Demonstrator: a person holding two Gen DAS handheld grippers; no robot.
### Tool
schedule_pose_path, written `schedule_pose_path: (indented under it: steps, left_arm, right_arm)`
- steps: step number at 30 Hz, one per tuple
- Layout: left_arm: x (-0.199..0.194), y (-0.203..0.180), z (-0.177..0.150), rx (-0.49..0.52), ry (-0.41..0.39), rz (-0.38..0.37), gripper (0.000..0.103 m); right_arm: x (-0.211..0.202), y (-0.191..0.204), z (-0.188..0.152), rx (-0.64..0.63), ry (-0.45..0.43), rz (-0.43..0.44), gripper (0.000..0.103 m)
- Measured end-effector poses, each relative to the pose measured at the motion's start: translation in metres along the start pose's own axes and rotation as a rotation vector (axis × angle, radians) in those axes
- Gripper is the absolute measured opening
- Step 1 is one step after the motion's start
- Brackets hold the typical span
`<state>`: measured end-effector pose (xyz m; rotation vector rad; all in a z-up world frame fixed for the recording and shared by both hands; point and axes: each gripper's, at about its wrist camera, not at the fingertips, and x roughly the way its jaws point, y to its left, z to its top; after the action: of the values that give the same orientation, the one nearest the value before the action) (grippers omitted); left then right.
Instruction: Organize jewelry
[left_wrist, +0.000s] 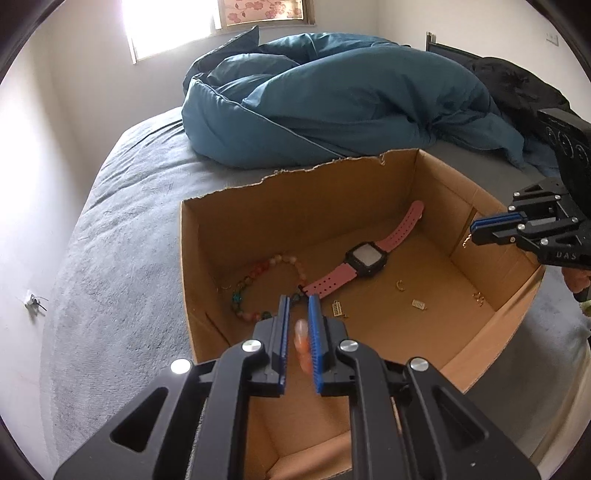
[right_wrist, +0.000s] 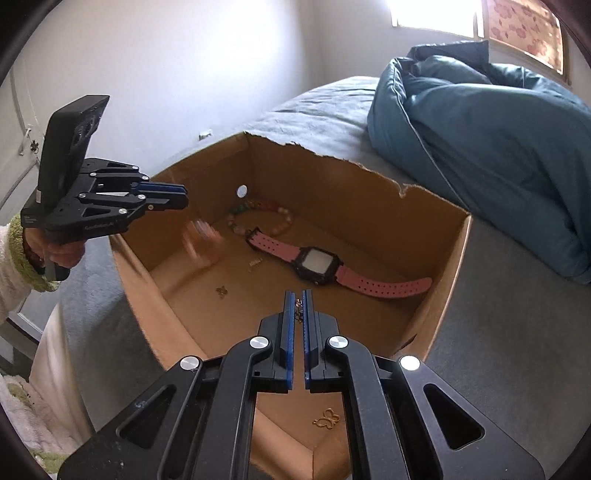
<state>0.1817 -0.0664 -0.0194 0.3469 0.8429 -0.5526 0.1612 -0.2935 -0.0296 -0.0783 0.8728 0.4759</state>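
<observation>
Your left gripper (left_wrist: 298, 297) hangs over the near edge of the open brown cardboard box (left_wrist: 295, 206). Its blue pads stand a little apart and clasp nothing. A blurred orange-pink object (right_wrist: 199, 242) is below it inside the box, clear of the pads; it is too smeared to tell what it is. Your hand (right_wrist: 55, 254), in a cream sleeve with a green cuff, grips the handle just outside the box's wall.

Your right gripper (right_wrist: 298, 291) sits over the box's opposite side, clenched on a small gold dangling trinket (right_wrist: 299, 312) that hangs between the pad tips.

On the box floor nearest that gripper lies a gold butterfly charm (right_wrist: 327, 419). Further in are a small gold flower-shaped charm (right_wrist: 221, 291) and two little gold rectangular charms (left_wrist: 418, 304), lying apart from one another. A small gold hook (left_wrist: 399, 284) lies near them.

At the middle of the box floor the pink-strapped watch with a square black case (left_wrist: 365, 256) lies flat and stretched out, one strap end reaching the far wall. Its other strap end touches the ring of multicoloured beads (left_wrist: 266, 284), a bracelet lying in the box's corner.

The box's far wall has a torn, ragged top edge. The box stands on a bed with a grey sheet (left_wrist: 110, 240). Beyond the box a rumpled teal duvet (left_wrist: 332, 99) is heaped on the bed, with a dark garment (left_wrist: 517, 85) beside it. Behind the duvet a bright window (left_wrist: 166, 26) is set in the white wall.
</observation>
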Motion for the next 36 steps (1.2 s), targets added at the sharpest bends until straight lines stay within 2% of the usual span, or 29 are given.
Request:
schedule_pose_path:
  steps: [2, 7, 16, 24, 27, 30, 36]
  left_arm:
    - [0.0, 0.001, 0.0, -0.005, -0.003, 0.002, 0.02]
    - [-0.004, 0.002, -0.001, -0.015, -0.009, 0.005, 0.022]
    - [-0.019, 0.003, -0.001, -0.041, -0.038, 0.004, 0.026]
    - [-0.049, 0.013, -0.007, -0.111, -0.105, 0.025, 0.034]
    - [-0.06, 0.02, -0.014, -0.153, -0.125, 0.031, 0.039]
    - [-0.063, 0.031, -0.026, -0.237, -0.123, 0.016, 0.045]
    - [-0.042, 0.047, -0.05, -0.415, -0.042, -0.07, 0.047]
  right_arm:
    - [0.001, 0.0, -0.001, -0.003, 0.003, -0.011, 0.005]
    - [-0.003, -0.001, -0.001, 0.0, -0.01, -0.017, 0.006]
    - [-0.025, -0.005, 0.002, 0.026, -0.069, -0.026, 0.02]
    - [-0.057, -0.006, -0.005, 0.076, -0.158, -0.064, 0.031]
    - [-0.072, -0.013, -0.018, 0.162, -0.206, -0.085, 0.035]
    - [-0.079, -0.023, -0.033, 0.276, -0.232, -0.09, 0.04]
    - [-0.067, -0.041, -0.06, 0.481, -0.21, -0.045, 0.041]
